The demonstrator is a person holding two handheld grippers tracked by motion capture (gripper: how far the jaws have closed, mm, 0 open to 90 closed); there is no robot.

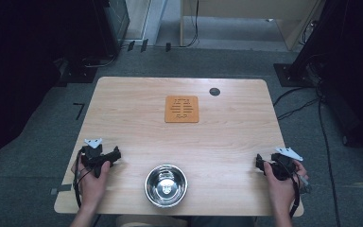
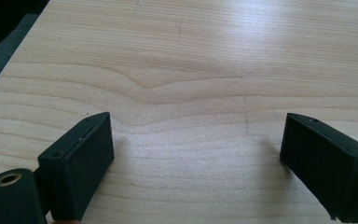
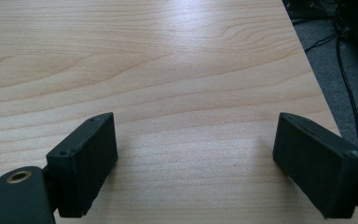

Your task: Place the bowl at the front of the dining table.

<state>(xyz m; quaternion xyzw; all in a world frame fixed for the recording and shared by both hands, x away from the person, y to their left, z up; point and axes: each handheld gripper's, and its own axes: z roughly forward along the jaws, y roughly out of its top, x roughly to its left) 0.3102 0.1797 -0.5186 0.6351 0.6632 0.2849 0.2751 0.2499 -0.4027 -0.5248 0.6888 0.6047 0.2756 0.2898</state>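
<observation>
The left gripper [image 2: 196, 154] has its two black jaws spread wide in the left gripper view, with nothing but bare wood between them. Each jaw is a blocky, matte slab with small screw holes along its top edge, and a brass-ringed hole sits in the black body at the lower left. The right gripper [image 3: 196, 154] looks the same in the right gripper view: jaws spread wide, nothing between them, the same brass ring at the lower left.

Both gripper views show the pale wood of the worktop [image 2: 191, 60] up close, with wavy grain lines and a soft sheen of light. The right gripper view also takes in the worktop's right edge, grey carpet and a black cable [image 3: 347, 88] on the floor.

The high view shows what the gripper views leave out. The left gripper [image 1: 116, 155] rests near the left front of the worktop [image 1: 227, 142] in the person's left hand [image 1: 93, 182], and the right gripper [image 1: 259, 163] sits near the right front edge in the right hand [image 1: 279, 182]. Each carries a pale grey three-cornered plate on top. Between them, close to the front edge and well apart from both, stands a round, shiny metal bowl [image 1: 166, 185], apparently empty. Farther back, near the middle, lies a flat square orange-brown mat [image 1: 182, 109] with slotted cut-outs, and a small dark round cap [image 1: 214, 91] sits in the worktop beyond it.
</observation>
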